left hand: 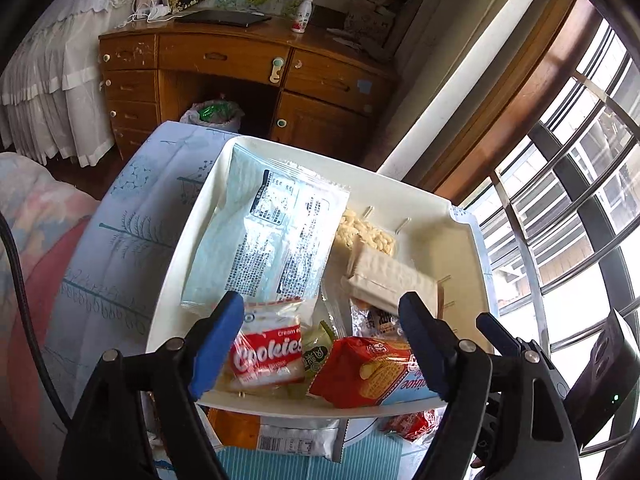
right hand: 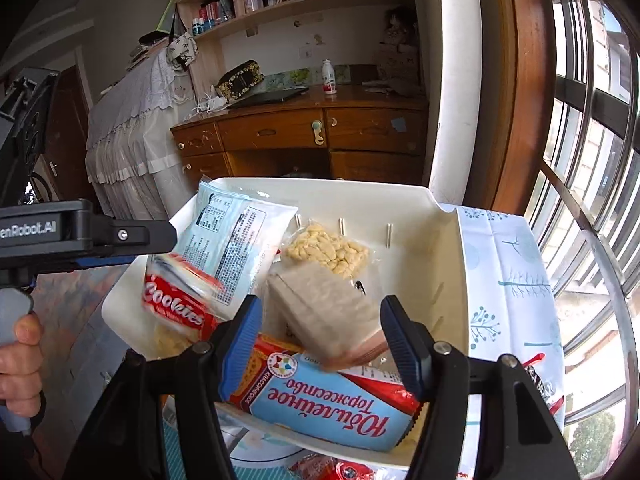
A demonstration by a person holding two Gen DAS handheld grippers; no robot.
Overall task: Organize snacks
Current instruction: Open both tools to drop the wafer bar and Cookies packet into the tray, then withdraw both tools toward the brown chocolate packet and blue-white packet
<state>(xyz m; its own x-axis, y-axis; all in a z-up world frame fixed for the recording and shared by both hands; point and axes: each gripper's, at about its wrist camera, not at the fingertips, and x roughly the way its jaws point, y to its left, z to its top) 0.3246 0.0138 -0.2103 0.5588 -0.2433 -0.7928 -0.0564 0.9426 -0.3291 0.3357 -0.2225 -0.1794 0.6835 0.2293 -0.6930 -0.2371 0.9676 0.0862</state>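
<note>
Wooden desk [left hand: 248, 60] beyond cloth-covered table [left hand: 132, 216]; white bin [left hand: 468, 248] on table.

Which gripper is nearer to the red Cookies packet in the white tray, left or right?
Left. The left gripper hangs right over the Cookies packet in the white tray. The right gripper hovers beside it, over the wafer pack.

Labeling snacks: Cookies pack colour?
Red with white lettering, clear wrapper ends; Cookies pack shows sharpest in left wrist view.

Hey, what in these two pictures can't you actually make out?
- Cookies packet: motion-blurred in the right wrist view.
- Grey wafer pack: blurred there too, label unreadable.
- Packets below the white bin: cut off by its rim and the left gripper in the left wrist view.
</note>
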